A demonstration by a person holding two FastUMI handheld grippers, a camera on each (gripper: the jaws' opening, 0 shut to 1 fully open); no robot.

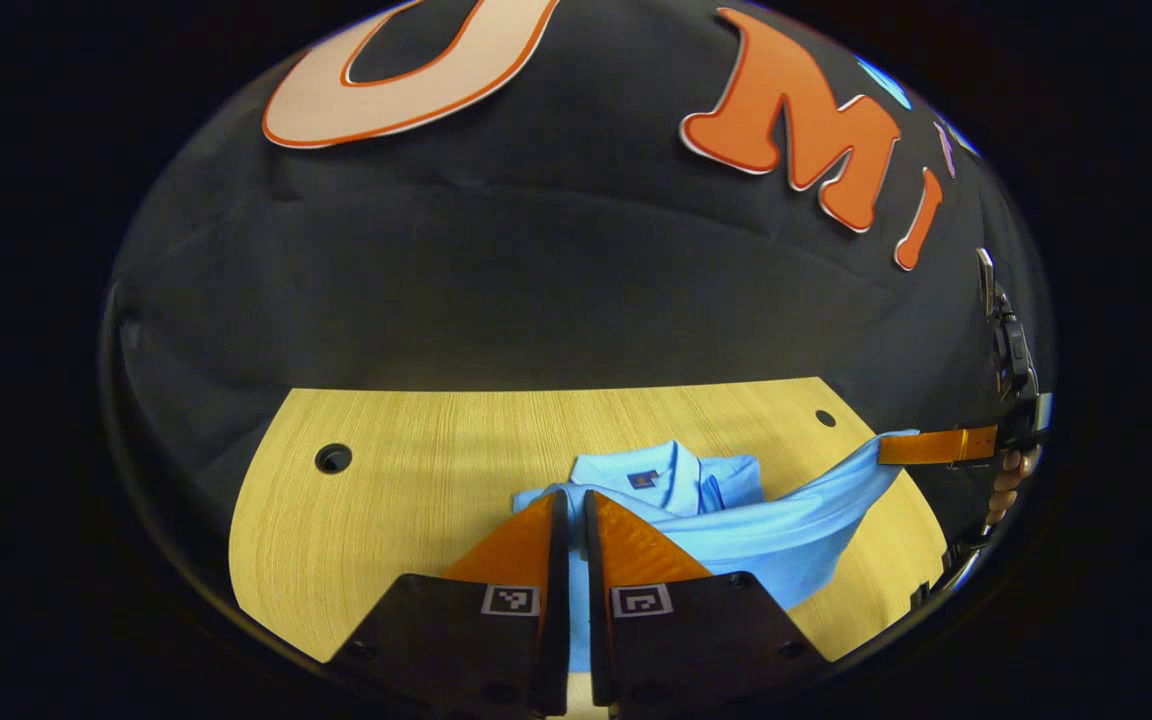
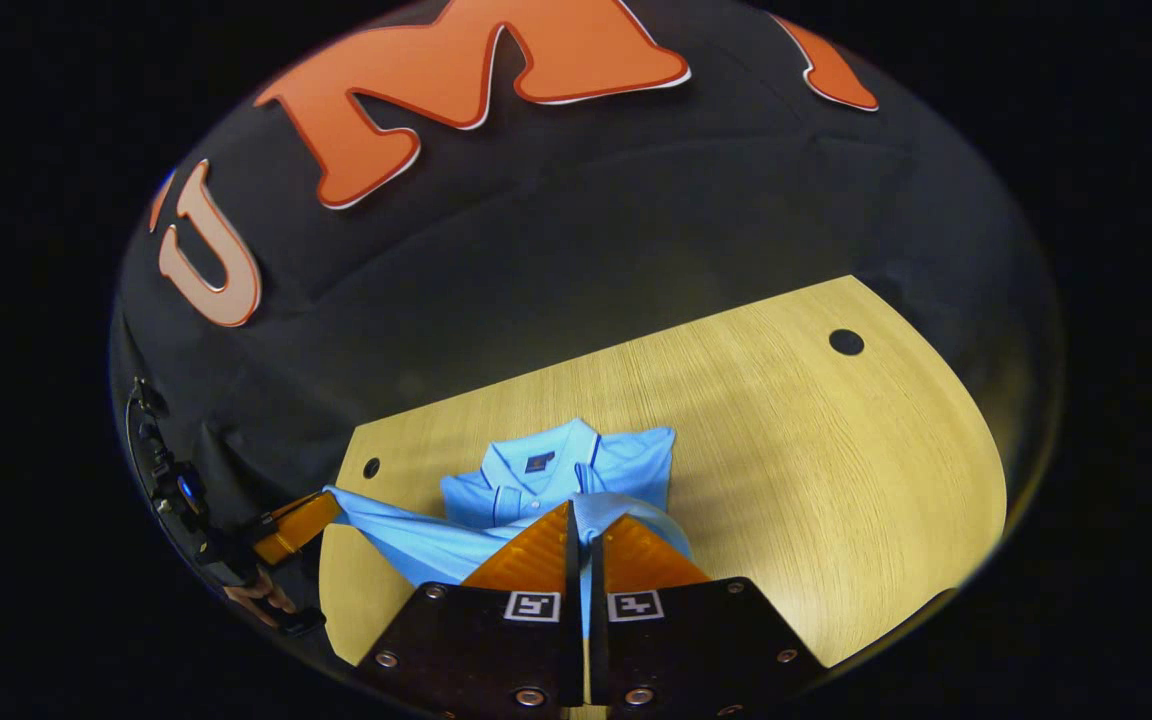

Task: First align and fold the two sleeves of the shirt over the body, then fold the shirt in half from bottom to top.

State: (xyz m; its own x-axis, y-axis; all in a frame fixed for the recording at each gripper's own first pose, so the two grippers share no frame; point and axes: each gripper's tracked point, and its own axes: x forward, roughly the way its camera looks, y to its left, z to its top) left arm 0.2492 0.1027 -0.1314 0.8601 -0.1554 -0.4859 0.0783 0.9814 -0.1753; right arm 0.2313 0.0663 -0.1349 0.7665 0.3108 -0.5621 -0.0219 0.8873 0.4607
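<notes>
On the table (image 1: 386,500) we hold the shirt's (image 1: 736,520) hem, both grippers (image 1: 569,510) (image 2: 576,525) clamped on it, collar (image 2: 536,462) at twelve o'clock, equally near either hand.

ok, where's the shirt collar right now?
Left gripper view: the collar lies on the wooden table, at the shirt's far end just beyond the left gripper, toward the black cloth wall.

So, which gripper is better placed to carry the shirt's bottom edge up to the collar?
Neither alone: left gripper and right gripper each pinch the shirt hem, stretched between them, collar ahead.
</notes>
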